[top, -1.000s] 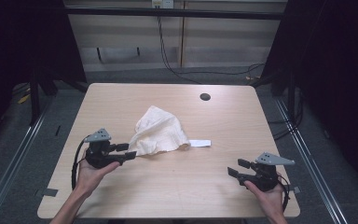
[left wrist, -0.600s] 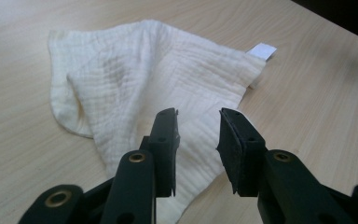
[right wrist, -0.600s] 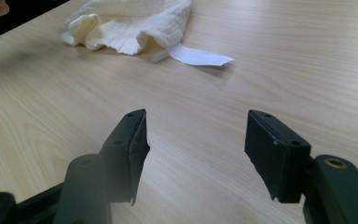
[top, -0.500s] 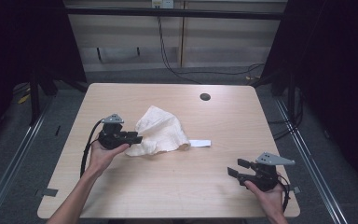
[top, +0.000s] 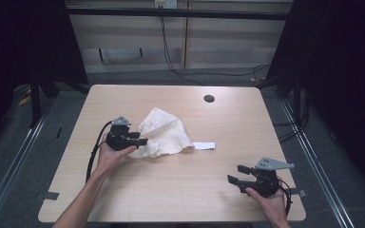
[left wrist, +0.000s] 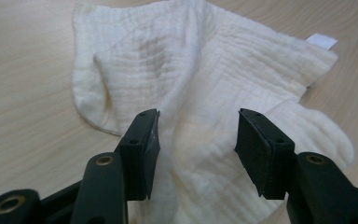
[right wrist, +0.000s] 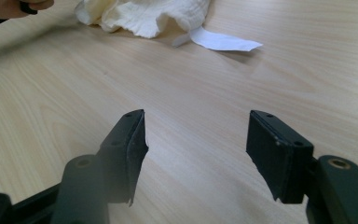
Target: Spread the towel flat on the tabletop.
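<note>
A crumpled cream cloth lies mid-counter, white tag at its right edge. Left gripper, fingers spread, sits at the cloth's left side w/ fabric between them. Right gripper, fingers spread, is over bare wood near the front-right corner.

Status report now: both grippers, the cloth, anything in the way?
Left gripper open, jaws over the cloth edge. Right gripper open, apart from it above bare table. White tag beside cloth; nothing blocking.
</note>
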Demonstrator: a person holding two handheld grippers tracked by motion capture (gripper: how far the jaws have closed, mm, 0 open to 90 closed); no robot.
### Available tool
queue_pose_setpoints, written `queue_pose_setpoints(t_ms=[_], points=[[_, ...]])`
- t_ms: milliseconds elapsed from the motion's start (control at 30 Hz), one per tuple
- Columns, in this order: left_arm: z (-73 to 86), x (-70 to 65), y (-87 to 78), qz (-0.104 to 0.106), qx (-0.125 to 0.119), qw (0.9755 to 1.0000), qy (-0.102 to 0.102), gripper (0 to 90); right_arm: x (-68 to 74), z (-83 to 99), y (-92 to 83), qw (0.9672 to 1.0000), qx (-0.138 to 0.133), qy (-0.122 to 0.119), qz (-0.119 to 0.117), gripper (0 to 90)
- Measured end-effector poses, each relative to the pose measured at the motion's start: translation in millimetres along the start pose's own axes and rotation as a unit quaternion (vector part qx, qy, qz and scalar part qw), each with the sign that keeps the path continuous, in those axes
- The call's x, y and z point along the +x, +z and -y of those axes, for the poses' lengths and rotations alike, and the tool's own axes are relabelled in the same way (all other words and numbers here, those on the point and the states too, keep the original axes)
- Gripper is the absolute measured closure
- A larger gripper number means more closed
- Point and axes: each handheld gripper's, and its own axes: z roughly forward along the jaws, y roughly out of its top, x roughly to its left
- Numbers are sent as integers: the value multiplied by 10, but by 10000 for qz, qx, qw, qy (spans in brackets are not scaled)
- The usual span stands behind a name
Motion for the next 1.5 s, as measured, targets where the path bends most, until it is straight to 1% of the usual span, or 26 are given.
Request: queue_pose_setpoints(t_ms=[33,67,133,233,267,333,367,400,433,467,500,567,667,700,733,767,867,900,933,1000,1033,1233,1267,1333,1433,1500], points=[[25,-33,60,-75,241,9994,220,477,-8,2,10,10000,45,9,-50,388],[32,-39,78,-104,290,9992,273,473,-14,5,16,10000,68,-28,-62,388],[42,-40,98,-55,296,9993,225,458,-11,5,22,9999,87,7,-73,388],[116,-35,188,-32,483,9985,262,457,-3,3,39,9998,131,-51,-109,388],[116,-35,188,-32,483,9985,262,465,3,3,42,9998,150,-36,-108,387],[126,-42,180,-18,488,9983,311,510,1,4,47,9998,169,-68,-107,386],[125,-47,169,-47,544,9976,425,510,6,4,51,9998,186,-40,-104,385],[132,-52,163,-74,559,9973,467,570,2,6,57,9997,209,-84,-118,385],[146,-75,158,-166,559,9966,587,673,4,7,64,9996,233,-131,-123,385],[146,-75,158,-166,559,9966,587,703,4,7,64,9996,233,-131,-123,385],[138,-104,150,-263,661,9949,715,734,6,8,65,9995,256,-122,-126,385],[142,-128,147,-326,667,9945,735,780,11,8,66,9995,274,-111,-122,385],[149,-139,143,-220,691,9949,708,819,14,10,68,9994,288,-115,-129,385],[163,-144,131,-108,697,9952,682,827,17,11,72,9993,311,-136,-121,385],[163,-144,131,-108,697,9952,682,831,17,11,72,9993,311,-136,-121,385],[181,-162,125,-20,669,9955,671,835,19,10,72,9994,300,-121,-139,385],[191,-186,120,50,687,9953,683,839,20,9,76,9994,280,-136,-159,380],[197,-218,116,179,735,9947,690,840,20,9,77,9994,269,-129,-172,375],[197,-218,116,179,735,9947,690,840,20,9,79,9994,269,-125,-168,363],[206,-272,114,263,778,9936,781,840,21,8,79,9994,285,-129,-141,358],[220,-303,107,349,791,9932,782,841,23,11,73,9994,260,-125,-170,356],[281,-406,73,570,823,9918,799,845,16,12,76,9996,240,-88,-138,348],[293,-428,62,642,845,9909,827,846,19,10,77,9996,241,-82,-123,348],[320,-492,40,640,867,9899,918,847,24,8,79,9996,240,-90,-130,346],[370,-603,-8,756,962,9867,1067,847,33,7,85,9996,239,-89,-132,346],[395,-633,-18,814,934,9866,1060,847,33,7,88,9996,243,-92,-143,345]])
